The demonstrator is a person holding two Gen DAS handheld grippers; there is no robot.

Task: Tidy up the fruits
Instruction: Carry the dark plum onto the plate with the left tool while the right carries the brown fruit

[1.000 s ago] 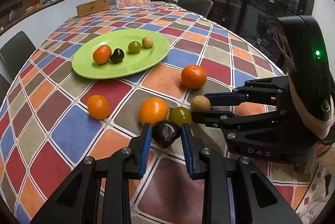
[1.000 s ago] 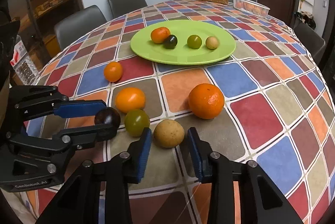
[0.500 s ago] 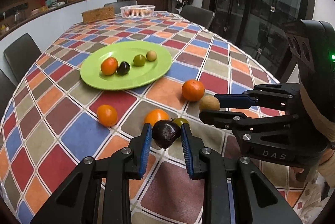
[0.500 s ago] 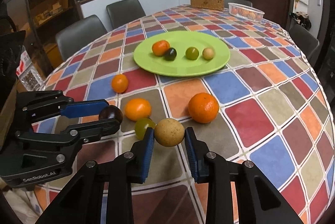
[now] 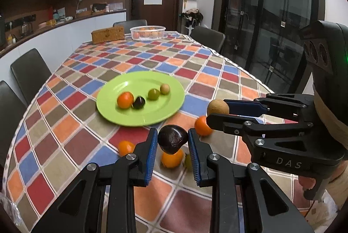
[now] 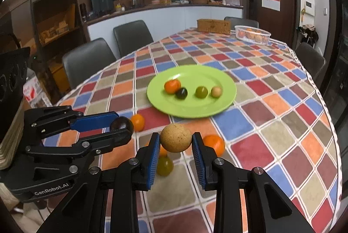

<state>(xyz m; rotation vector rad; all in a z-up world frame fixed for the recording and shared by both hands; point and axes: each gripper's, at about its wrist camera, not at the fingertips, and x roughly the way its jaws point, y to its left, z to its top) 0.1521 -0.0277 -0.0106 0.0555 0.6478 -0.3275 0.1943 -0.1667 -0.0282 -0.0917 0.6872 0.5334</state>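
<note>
Left wrist view: left gripper [image 5: 173, 142] clamped on one dark purple wrinkled fruit [image 5: 172, 139], bottom centre, raised clear of checkered tablecloth [image 5: 71, 146]. Round lime-green plate [image 5: 165, 108] mid-frame: four fruits in row. On cloth: three orange, one green half-hidden. Right gripper [image 5: 218, 112] at right, pinching one tan round fruit [image 5: 217, 107].

Right wrist view: right gripper [image 6: 176, 142] closed on tan round fruit [image 6: 175, 138], lower centre. Plate [image 6: 224, 100] above: four fruits. One white mesh basket [image 6: 252, 34] upper right.

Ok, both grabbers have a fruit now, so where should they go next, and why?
Probably forward to the green plate. The left gripper pinches a dark fruit, the right gripper a tan fruit, and matching fruits already sit there.
</note>
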